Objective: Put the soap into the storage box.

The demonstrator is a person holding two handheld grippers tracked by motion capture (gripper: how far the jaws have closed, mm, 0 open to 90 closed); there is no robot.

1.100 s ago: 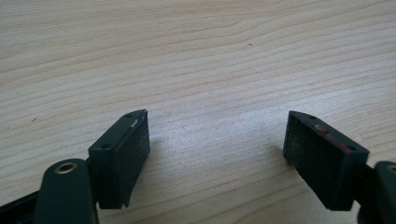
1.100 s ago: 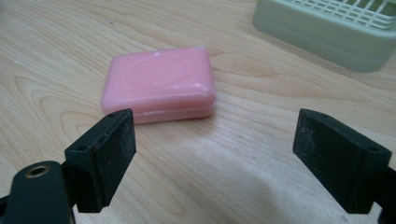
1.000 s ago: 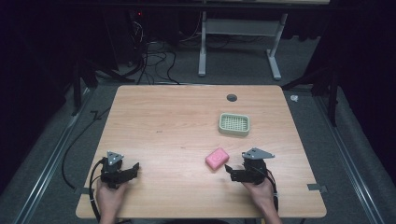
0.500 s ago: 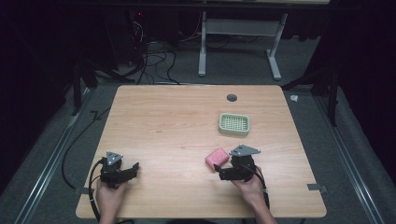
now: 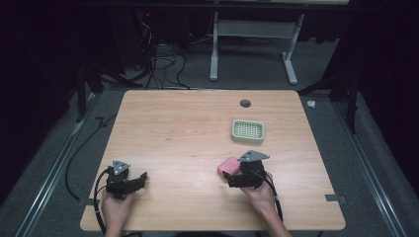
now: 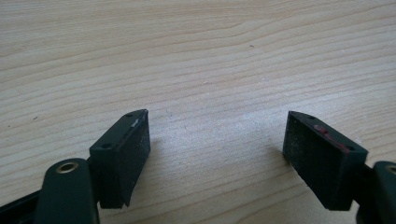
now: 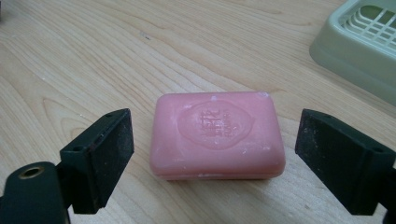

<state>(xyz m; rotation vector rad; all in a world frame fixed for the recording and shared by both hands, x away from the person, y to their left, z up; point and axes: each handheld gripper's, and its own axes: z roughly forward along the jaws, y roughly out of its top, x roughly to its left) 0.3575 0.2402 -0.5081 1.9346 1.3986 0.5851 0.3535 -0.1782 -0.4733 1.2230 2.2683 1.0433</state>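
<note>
Right gripper view, embossed pink soap bar [image 7: 217, 135] (rounded corners), woodgrain table [image 7: 70, 60]

floor: grey carpet [image 5: 375, 163] | far desk frame [image 5: 252, 44] | surroundings: dark

A light wooden table [image 5: 173, 123] stood on a grey carpet floor [image 5: 326, 74]. Near its far edge was a small round dark hole [image 5: 245, 103]. Behind the table, black cables [image 5: 163, 64] lay beside a white metal frame [image 5: 214, 54]. A grey tape piece [image 5: 335, 198] sat near the table's right edge
</note>
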